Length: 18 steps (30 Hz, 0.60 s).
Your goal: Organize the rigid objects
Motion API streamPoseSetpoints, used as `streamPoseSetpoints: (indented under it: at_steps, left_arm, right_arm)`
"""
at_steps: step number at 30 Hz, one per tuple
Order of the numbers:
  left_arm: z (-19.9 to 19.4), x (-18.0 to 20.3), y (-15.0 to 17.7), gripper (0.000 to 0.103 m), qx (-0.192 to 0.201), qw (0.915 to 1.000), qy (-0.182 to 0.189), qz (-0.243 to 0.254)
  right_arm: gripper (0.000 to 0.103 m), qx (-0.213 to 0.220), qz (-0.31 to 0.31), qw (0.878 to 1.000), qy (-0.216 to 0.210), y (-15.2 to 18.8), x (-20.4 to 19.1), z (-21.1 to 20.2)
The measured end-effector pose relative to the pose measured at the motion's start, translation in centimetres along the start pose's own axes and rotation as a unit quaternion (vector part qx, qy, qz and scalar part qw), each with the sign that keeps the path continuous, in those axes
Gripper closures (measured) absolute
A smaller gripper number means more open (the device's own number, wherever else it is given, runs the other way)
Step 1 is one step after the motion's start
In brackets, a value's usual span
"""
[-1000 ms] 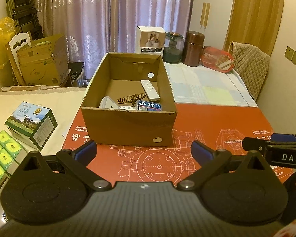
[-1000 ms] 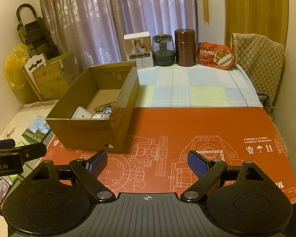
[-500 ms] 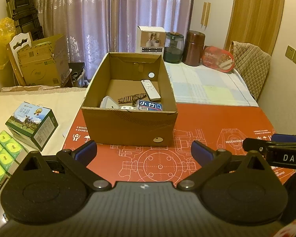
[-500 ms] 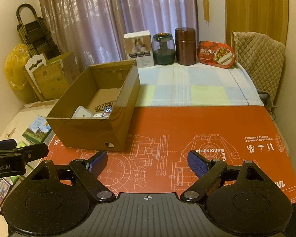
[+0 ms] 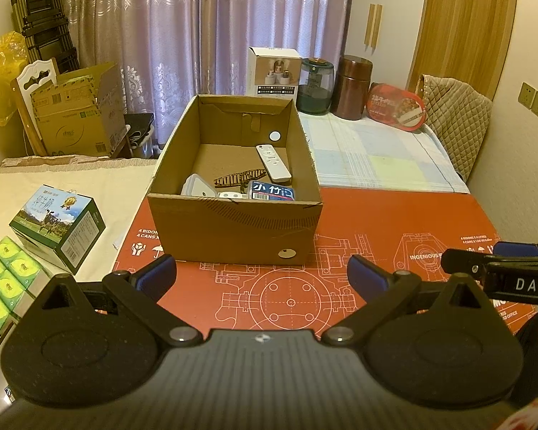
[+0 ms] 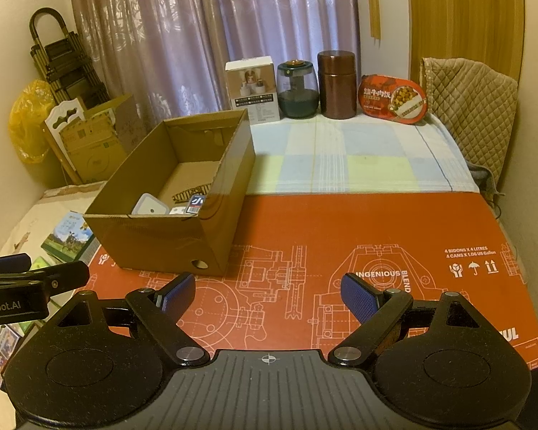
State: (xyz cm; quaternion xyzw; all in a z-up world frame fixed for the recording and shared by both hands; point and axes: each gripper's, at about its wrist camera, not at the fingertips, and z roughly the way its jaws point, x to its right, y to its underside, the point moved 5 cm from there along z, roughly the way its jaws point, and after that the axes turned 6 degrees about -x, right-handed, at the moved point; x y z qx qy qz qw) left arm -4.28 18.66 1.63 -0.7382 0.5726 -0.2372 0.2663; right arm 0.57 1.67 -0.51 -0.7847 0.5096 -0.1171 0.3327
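An open cardboard box stands on the red printed mat. Inside it lie a white remote, a blue packet, a brown striped piece and a pale lidded container. My left gripper hangs open just in front of the box, nothing between its blue pads. Over the mat to the box's right, my right gripper is open and empty too. Each gripper's fingers show at the edge of the other's view.
At the back of the checked cloth stand a white carton, a glass jar, a brown canister and a red food tub. A milk carton and green packs lie left. A quilted chair back stands right.
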Motion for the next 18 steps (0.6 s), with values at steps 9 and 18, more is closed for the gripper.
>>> streamPoseSetpoints:
  at_steps: [9,18]
  left_arm:
    - [0.14,0.07,-0.13,0.003,0.0,1.0,0.001,0.002]
    - [0.14,0.13,-0.32,0.003,0.005,0.9999,0.007,0.009]
  right_arm:
    - [0.018,0.0,0.0,1.0,0.0,-0.03,-0.06,0.08]
    - [0.018,-0.001,0.0,1.0,0.002,-0.12,-0.14,0.21]
